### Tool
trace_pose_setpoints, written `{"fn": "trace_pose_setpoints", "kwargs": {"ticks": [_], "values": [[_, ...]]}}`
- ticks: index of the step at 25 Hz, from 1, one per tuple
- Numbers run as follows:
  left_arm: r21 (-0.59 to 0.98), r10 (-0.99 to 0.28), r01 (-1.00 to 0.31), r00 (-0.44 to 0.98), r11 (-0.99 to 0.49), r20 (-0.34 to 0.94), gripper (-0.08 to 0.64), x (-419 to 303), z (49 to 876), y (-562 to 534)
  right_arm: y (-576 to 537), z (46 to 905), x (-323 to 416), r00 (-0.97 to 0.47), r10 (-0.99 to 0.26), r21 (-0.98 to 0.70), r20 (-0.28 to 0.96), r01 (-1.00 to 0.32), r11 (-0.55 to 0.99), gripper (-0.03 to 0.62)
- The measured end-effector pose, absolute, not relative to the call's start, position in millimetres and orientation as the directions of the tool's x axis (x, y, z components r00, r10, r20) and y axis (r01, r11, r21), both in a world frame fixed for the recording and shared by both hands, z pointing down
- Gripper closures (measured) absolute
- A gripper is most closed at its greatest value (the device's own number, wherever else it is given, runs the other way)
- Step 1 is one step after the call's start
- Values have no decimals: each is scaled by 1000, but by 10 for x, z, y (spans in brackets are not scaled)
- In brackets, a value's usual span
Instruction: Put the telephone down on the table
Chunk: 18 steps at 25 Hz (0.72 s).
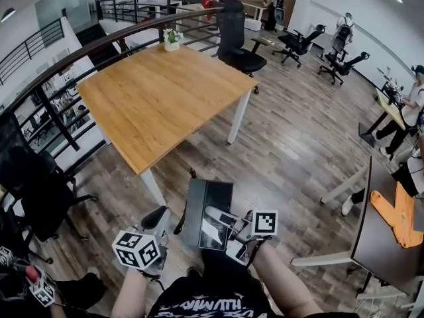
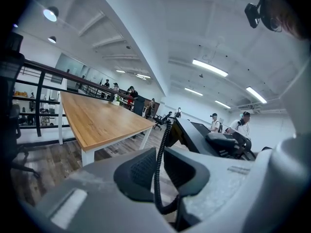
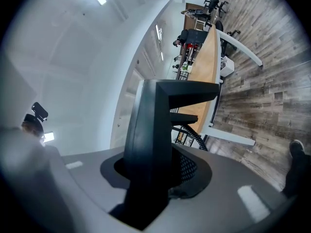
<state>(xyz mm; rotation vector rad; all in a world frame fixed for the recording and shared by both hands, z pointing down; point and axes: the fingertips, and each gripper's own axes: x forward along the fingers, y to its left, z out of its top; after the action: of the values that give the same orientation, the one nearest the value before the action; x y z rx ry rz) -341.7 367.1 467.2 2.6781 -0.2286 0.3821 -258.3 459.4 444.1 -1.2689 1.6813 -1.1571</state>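
Observation:
A black desk telephone (image 1: pixel 207 211) hangs in the air in front of me, below the near corner of the wooden table (image 1: pixel 159 98). My right gripper (image 1: pixel 228 234) is shut on its body, which fills the space between the jaws in the right gripper view (image 3: pixel 150 144). My left gripper (image 1: pixel 159 222) is beside the phone's left edge. The coiled cord (image 2: pixel 163 149) runs between its jaws, which close on it. The handset (image 2: pixel 223 140) rests on the phone. The table top (image 2: pixel 97 118) lies ahead and to the left.
A small potted plant (image 1: pixel 171 40) stands at the table's far edge. A black office chair (image 1: pixel 235 38) sits behind the table and another (image 1: pixel 33 184) at the left by the railing (image 1: pixel 66 65). A dark desk (image 1: pixel 387 237) stands at the right. People stand in the background.

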Motion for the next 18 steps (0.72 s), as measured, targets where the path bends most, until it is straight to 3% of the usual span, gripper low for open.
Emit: {"fn": "trace_pose_setpoints", "kwargs": {"ticks": [18], "values": [[370, -296, -437, 877, -820, 380, 506, -2393, 4850, 2249, 2964, 4567, -1128, -459, -888, -939, -38, -286, 188, 436]]}}
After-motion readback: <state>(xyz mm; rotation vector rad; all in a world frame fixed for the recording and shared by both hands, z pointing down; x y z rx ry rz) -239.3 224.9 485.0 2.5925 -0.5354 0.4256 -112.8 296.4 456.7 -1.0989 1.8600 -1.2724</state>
